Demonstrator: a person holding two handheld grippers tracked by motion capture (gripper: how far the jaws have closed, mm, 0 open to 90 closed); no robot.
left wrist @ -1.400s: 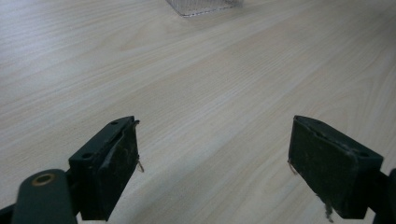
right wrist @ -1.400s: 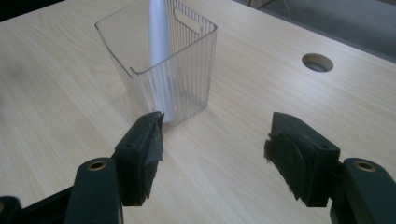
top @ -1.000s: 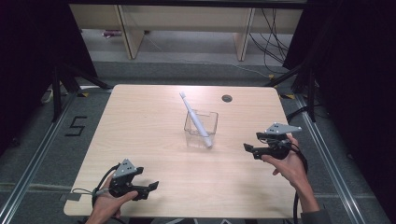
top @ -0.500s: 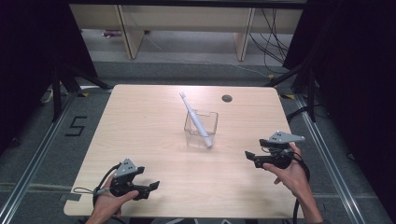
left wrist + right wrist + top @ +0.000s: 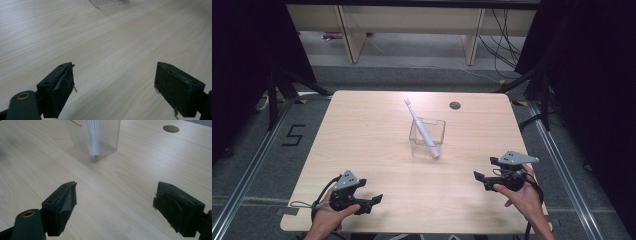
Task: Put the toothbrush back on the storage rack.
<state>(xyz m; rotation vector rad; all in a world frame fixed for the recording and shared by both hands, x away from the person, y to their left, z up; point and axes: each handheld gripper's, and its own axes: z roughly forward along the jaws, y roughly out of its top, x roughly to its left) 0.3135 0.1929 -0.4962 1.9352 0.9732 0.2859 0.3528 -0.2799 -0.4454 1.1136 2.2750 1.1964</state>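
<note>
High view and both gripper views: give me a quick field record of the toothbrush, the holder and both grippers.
toothbrush: white, leaning in the holder, head up and pointing to the far left
holder: clear square cup, upright at mid-table
left gripper: near left edge, jaws open, nothing between them
right gripper: near right side, jaws have just been opening, nothing between them
table: light wood, round hole at far right

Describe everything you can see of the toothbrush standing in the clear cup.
The toothbrush is white and looks like smooth plastic, with a thick handle narrowing to a thin neck and a small head. It leans in the clear, ribbed, square cup near the table's middle, handle end down inside, head tilted up and away over the rim. Nothing else touches it.
</note>
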